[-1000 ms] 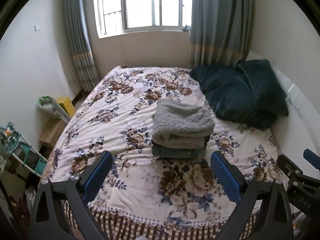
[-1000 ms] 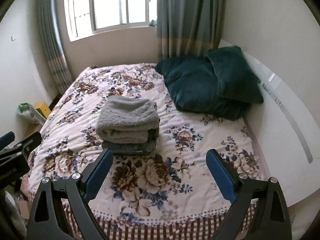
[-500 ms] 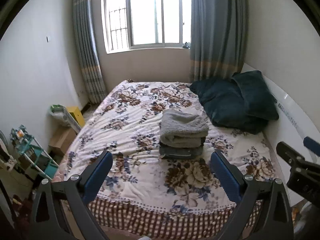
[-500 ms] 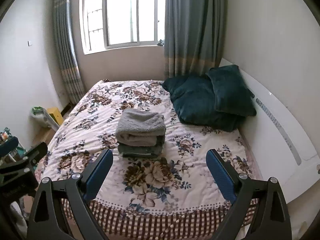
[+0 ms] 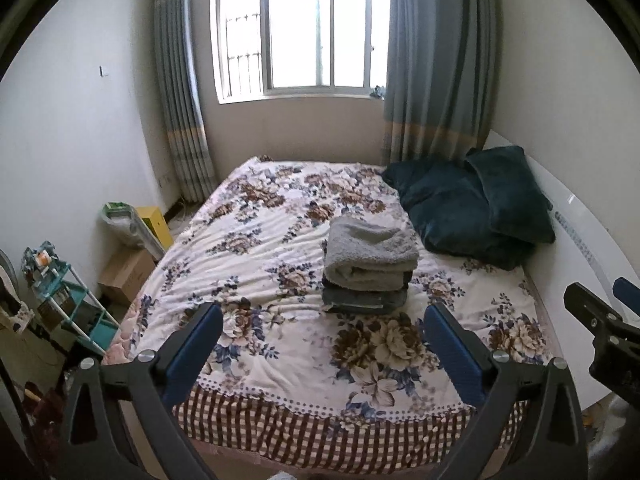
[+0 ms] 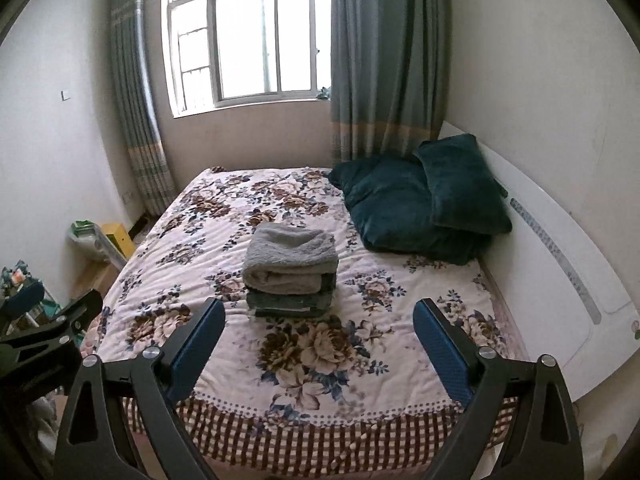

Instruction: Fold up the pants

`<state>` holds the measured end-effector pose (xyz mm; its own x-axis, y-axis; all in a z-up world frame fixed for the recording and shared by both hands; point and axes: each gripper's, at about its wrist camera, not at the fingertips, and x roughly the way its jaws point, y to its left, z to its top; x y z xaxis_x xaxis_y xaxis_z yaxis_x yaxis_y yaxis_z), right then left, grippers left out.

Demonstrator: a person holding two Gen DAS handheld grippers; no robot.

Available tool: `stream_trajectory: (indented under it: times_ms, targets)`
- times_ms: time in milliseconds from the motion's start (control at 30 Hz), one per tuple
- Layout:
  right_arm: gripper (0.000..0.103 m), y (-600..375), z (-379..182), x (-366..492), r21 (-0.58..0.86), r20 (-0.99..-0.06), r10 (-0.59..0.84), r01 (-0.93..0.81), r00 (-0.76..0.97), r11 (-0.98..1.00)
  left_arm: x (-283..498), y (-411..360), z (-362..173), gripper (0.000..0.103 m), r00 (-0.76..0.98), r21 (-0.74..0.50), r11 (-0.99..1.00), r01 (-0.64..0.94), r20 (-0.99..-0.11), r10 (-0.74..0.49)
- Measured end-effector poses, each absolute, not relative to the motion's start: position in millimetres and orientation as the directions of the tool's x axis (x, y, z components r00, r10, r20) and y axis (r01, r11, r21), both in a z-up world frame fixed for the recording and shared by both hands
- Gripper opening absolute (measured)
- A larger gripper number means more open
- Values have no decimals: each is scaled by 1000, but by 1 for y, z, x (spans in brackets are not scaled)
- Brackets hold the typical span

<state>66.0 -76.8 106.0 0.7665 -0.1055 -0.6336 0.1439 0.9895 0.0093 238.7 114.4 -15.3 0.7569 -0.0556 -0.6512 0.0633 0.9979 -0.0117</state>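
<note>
Floral-quilted bed (image 5: 280,248) bearing folded grey fleece pants (image 5: 370,256) mid-mattress; left tool (image 5: 320,344) and right tool (image 6: 316,332) both released, near edge.

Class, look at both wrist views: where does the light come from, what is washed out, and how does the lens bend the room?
Left wrist view: daylight enters through the window, whose panes are blown out white; walls and curtains bow outward, corners go black. Right wrist view: same washed-out window, curved headboard, and the folded stack stays fairly sharp.
</note>
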Motion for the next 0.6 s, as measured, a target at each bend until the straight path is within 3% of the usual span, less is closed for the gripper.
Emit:
stream_trajectory:
  times_ms: [600]
  targets:
    - [99, -108, 59, 217, -51, -712, -170, 191, 681, 980, 340, 79, -64, 103, 696, 70, 996, 53, -718, 14]
